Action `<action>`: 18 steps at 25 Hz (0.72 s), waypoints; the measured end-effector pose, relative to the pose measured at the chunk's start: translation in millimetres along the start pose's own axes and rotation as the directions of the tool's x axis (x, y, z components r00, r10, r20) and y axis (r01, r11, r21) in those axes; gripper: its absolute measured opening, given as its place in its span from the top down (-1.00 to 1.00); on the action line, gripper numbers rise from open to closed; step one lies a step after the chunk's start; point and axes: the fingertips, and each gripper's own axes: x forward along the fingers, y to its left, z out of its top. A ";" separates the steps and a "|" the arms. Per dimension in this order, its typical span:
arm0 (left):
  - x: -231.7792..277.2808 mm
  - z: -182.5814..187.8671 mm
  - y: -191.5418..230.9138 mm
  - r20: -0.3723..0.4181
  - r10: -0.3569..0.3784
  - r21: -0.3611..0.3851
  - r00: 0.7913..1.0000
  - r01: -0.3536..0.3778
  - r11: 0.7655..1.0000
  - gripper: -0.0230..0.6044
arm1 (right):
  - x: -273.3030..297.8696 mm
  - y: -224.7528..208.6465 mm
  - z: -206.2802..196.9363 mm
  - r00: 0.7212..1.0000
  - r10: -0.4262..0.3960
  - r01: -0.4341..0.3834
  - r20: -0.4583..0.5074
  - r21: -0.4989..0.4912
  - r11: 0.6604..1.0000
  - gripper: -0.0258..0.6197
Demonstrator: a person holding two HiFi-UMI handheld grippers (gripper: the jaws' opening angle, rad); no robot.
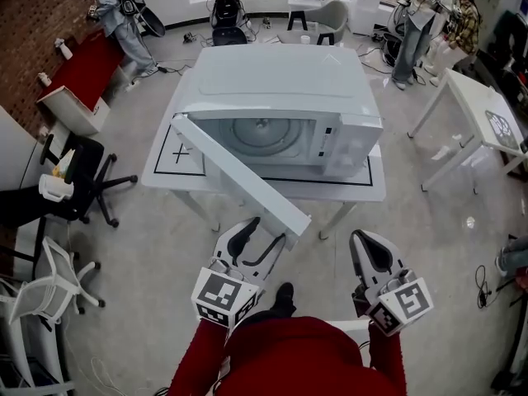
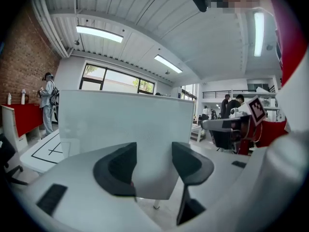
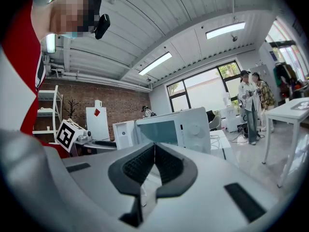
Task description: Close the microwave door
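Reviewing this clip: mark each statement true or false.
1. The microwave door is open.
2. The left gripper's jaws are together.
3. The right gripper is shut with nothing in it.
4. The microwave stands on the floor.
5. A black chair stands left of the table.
1. True. The door swings out from the microwave toward the person.
2. False. The left gripper has its jaws apart, with the door panel ahead of them and no pad pressing on it.
3. True. The right gripper has its jaws together and holds nothing.
4. False. It stands on a white table.
5. True. The chair is at the head view's left.
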 end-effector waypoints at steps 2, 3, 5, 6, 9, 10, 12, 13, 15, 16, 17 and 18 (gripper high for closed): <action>5.4 -0.4 0.9 -0.002 -0.015 -0.018 1.000 0.015 1.000 0.20 | 3.8 -1.6 0.4 1.000 0.001 -0.001 -0.003 -0.002 1.000 0.87; 8.8 -0.3 1.4 -0.003 -0.020 -0.020 1.000 0.020 1.000 0.20 | 5.7 -2.5 0.6 1.000 0.000 0.000 -0.003 -0.003 1.000 0.87; 16.6 1.1 2.6 -0.003 -0.027 -0.020 1.000 0.027 0.999 0.20 | 8.9 -5.1 1.2 1.000 -0.002 0.002 -0.005 -0.005 1.000 0.87; 20.9 2.1 3.5 -0.003 -0.027 -0.019 1.000 0.027 0.999 0.20 | 9.9 -6.8 1.5 1.000 -0.005 0.005 -0.007 -0.005 1.000 0.87; 33.0 3.7 5.3 -0.002 -0.029 -0.026 1.000 0.029 0.999 0.20 | 10.1 -12.1 2.0 1.000 -0.018 0.018 -0.009 -0.002 1.000 0.87; 36.5 3.9 5.6 -0.002 -0.032 -0.030 0.999 0.032 0.999 0.20 | 9.5 -14.1 1.6 1.000 -0.024 0.023 -0.010 -0.001 1.000 0.87; 43.3 4.9 5.7 -0.002 -0.042 -0.034 0.999 0.041 0.999 0.20 | 8.4 -17.7 0.9 0.999 -0.037 0.037 -0.009 0.002 0.999 0.87; 46.5 5.5 6.0 -0.002 -0.045 -0.035 0.999 0.045 0.998 0.20 | 8.1 -19.1 1.1 0.999 -0.044 0.044 -0.007 0.005 0.999 0.87; 52.9 7.3 7.4 -0.003 -0.048 -0.031 0.999 0.047 0.998 0.20 | 8.0 -21.1 2.4 0.998 -0.055 0.055 -0.002 0.014 0.998 0.87; 56.2 8.5 8.2 -0.004 -0.049 -0.028 0.999 0.048 0.998 0.20 | 8.0 -22.3 3.4 0.998 -0.059 0.059 0.002 0.015 0.998 0.88; 59.5 9.8 9.0 -0.005 -0.049 -0.026 0.999 0.049 0.998 0.20 | 7.8 -24.0 4.3 0.998 -0.063 0.063 0.005 0.011 0.998 0.87; 62.6 11.1 9.6 -0.004 -0.049 -0.024 0.999 0.049 0.999 0.20 | 7.3 -25.6 4.8 0.998 -0.068 0.068 0.007 0.007 0.998 0.87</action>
